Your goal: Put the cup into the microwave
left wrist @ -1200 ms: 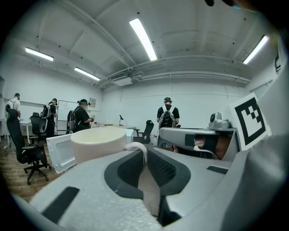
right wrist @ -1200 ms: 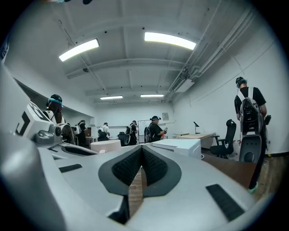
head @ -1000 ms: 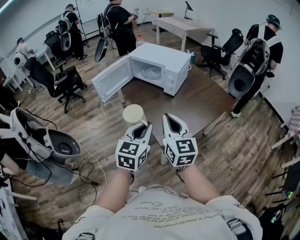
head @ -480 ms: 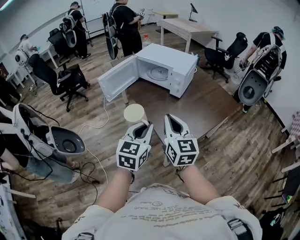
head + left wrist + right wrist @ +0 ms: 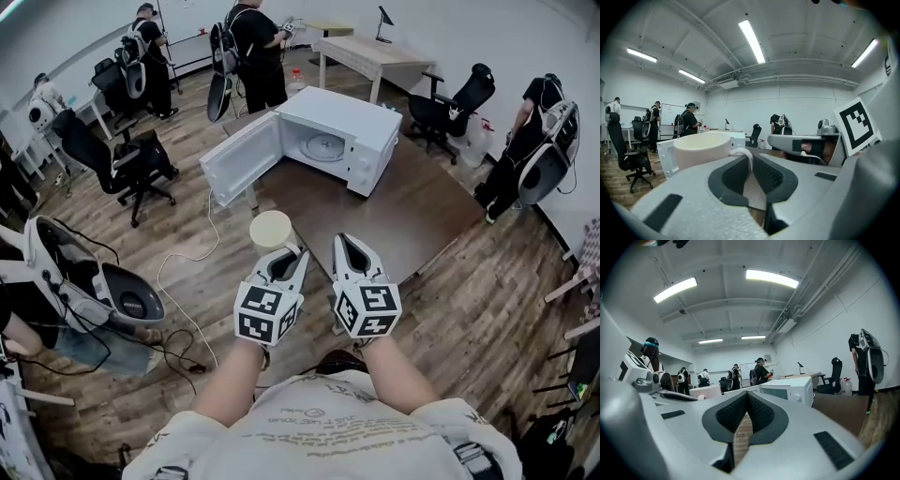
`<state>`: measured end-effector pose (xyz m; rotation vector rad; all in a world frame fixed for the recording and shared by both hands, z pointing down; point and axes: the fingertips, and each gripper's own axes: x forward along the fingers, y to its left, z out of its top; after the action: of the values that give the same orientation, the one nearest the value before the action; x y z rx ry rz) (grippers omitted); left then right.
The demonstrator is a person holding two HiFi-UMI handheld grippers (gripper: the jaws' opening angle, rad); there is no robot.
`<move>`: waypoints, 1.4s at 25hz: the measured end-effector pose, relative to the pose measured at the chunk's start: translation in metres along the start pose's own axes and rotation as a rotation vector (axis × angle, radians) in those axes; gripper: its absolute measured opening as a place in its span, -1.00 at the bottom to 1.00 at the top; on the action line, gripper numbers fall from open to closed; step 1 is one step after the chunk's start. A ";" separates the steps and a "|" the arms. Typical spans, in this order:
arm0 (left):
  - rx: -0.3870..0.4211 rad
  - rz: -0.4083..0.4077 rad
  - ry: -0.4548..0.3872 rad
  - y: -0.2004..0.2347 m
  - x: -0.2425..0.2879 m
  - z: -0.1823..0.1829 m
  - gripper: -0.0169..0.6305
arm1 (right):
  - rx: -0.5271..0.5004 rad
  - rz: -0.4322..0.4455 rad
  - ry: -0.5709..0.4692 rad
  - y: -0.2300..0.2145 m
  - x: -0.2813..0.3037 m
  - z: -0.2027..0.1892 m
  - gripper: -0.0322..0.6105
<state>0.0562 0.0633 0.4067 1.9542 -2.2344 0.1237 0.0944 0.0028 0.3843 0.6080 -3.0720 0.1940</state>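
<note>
We hold the cup (image 5: 270,230) in our left gripper (image 5: 284,255). Its jaws are closed on the cup's handle (image 5: 743,154), which is pinched between the pads. The pale cup sits upright just past the jaw tips, mouth up. Our right gripper (image 5: 348,247) is beside the left one, not touching it, with its jaws pressed together on nothing.

Both grippers hover over the wooden floor (image 5: 469,309), near the front corner of the dark bench (image 5: 412,206). The white microwave (image 5: 366,127) stands on the far part of the bench, well apart from the cup. Its door (image 5: 242,167) is swung wide open to the left, and we can see the round turntable (image 5: 325,147) inside.

Beyond the bench a person (image 5: 248,47) in black stands with gear on the back, and others stand farther round the room. A black chair (image 5: 122,159) is on the floor to the left of the microwave.
</note>
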 end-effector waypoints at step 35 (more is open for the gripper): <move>0.069 -0.105 0.049 0.152 0.155 0.012 -0.82 | 0.036 -0.089 -0.004 -0.067 0.216 -0.003 -0.86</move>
<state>-0.1146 -0.0694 0.4308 2.0753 -2.1193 0.2353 -0.0797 -0.1401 0.4015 0.7450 -3.0434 0.2483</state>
